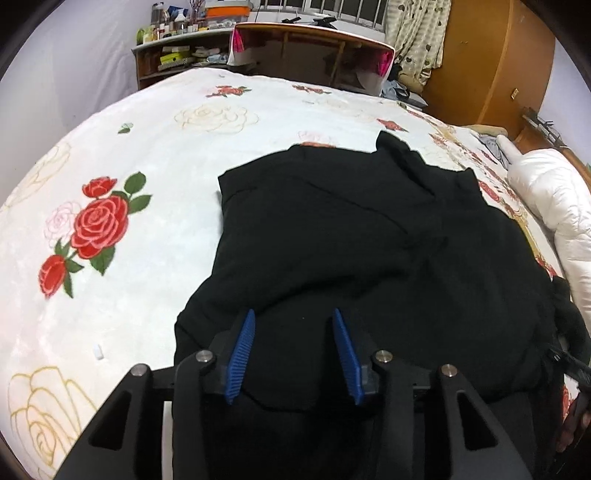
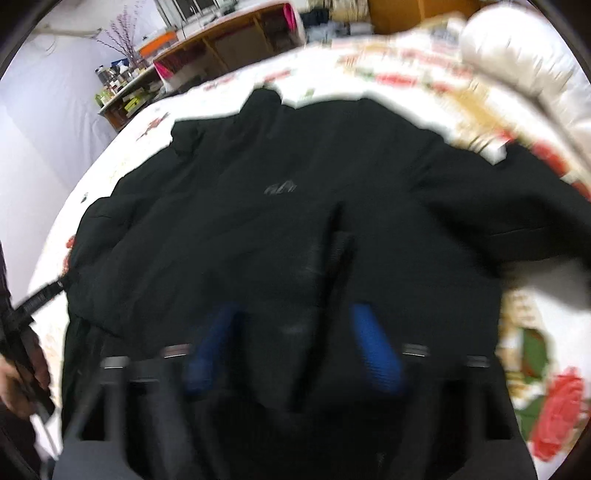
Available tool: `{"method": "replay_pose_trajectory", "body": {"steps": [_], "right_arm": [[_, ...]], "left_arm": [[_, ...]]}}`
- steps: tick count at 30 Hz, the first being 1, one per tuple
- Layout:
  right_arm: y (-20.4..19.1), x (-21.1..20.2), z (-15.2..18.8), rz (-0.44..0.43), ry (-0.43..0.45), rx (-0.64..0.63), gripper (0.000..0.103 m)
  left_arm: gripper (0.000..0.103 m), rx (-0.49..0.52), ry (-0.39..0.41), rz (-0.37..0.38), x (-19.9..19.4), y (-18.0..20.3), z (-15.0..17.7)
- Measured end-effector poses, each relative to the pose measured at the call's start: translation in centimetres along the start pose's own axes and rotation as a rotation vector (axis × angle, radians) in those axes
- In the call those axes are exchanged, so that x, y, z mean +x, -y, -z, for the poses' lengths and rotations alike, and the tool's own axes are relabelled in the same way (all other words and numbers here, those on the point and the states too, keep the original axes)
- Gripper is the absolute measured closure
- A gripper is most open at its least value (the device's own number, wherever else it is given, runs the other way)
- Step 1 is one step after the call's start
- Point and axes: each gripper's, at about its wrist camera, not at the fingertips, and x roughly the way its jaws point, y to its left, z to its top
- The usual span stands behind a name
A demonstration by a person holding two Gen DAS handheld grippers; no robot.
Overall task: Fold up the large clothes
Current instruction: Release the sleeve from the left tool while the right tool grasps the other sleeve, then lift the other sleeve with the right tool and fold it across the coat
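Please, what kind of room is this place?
Most likely a bedroom: a bed under a white blanket printed with red roses, a wooden wardrobe, and a cluttered wooden shelf unit.

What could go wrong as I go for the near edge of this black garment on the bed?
The black garment lies in overlapping layers, so the left hand-held gripper, jaws apart over the hem, may pinch only one. The right wrist view is blurred, so the right hand-held gripper may miss. Dragging could bunch the floral bedspread.

home bedroom: rose-print bed (image 1: 147, 155), wardrobe (image 1: 491, 62), curtains (image 1: 417, 33).
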Motion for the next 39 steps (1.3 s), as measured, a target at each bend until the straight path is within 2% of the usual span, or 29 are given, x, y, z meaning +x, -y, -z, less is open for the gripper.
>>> {"method": "replay_pose_trajectory", "body": {"steps": [1,2,3,6,10,12,13,15,17,19,20,22,24,25,26,29,33,35,37,38,39], "right_arm": [[-0.1,0.4,-0.3,0.012,0.0,0.006,0.066],[-0.3,0.5,-0.8,0.029,0.015,-0.006,0.081],[-0.5,0.3,-1.5,0.034,0.031,-0.019,0.089],[0.4,-0.6,-4.2,0.044,0.081,-0.017,0.095],[1.2,1.4,-5.9,0.148,0.061,-0.079,0.097],[1.8,2.8,-5.8,0.168,0.012,-0.084,0.097],[1.9,2.5,-5.8,0.175,0.013,-0.079,0.097],[1.8,0.7,-5.5,0.202,0.061,-0.078,0.097],[1.1,-1.3,-5.1,0.22,0.127,-0.087,0.097],[0.2,-2.6,-4.8,0.228,0.188,-0.108,0.095],[-0.4,-2.6,-4.6,0.22,0.199,-0.124,0.092],[-1.4,-1.1,-4.3,0.195,0.16,-0.162,0.088],[-1.5,2.5,-4.1,0.183,0.044,-0.187,0.088],[-1.1,3.8,-3.9,0.189,0.016,-0.183,0.088],[-0.8,3.8,-3.9,0.191,0.028,-0.174,0.088],[-0.1,1.7,-4.1,0.184,0.047,-0.13,0.088],[1.9,-2.6,-2.6,0.191,0.107,-0.101,0.087],[3.8,-4.0,-1.8,0.2,0.114,-0.047,0.079],[6.3,-5.8,-0.3,0.22,0.115,0.016,0.06],[7.5,-6.4,0.2,0.225,0.117,0.045,0.043],[8.7,-7.0,0.8,0.224,0.118,0.074,0.035]], "left_arm": [[0.057,0.005,0.002,-0.006,0.2,0.2,0.1],[0.057,0.01,0.007,-0.005,0.3,0.6,0.1],[0.057,0.012,0.01,0.007,0.3,1.0,0.0],[0.057,0.026,0.013,0.049,0.7,2.0,0.3],[0.057,0.084,0.004,0.05,1.9,3.8,0.2],[0.057,0.077,-0.001,0.054,1.8,3.9,-0.2],[0.057,0.065,0.006,0.062,1.4,3.7,-0.5],[0.058,0.048,0.057,0.064,-0.1,3.1,-1.1],[0.058,0.059,0.101,0.026,-1.0,2.8,-1.5],[0.058,0.062,0.084,-0.029,-0.2,2.2,-1.6],[0.058,0.056,0.042,-0.055,1.0,1.9,-1.4],[0.058,0.041,-0.021,-0.061,3.3,1.4,-0.8],[0.058,0.063,0.0,-0.082,3.5,1.6,-0.4],[0.058,0.069,-0.006,-0.09,3.5,1.7,-0.5],[0.058,0.068,-0.015,-0.09,3.4,1.7,-0.7],[0.058,0.046,-0.033,-0.074,2.5,1.5,-1.0],[0.058,0.049,0.006,-0.036,-0.6,2.6,-0.3],[0.058,0.052,0.024,-0.012,-2.0,3.5,0.5],[0.058,0.053,0.037,0.021,-3.2,4.4,1.4],[0.058,0.054,0.041,0.038,-3.7,4.8,1.8],[0.058,0.058,0.043,0.056,-4.2,5.4,2.1]]}}
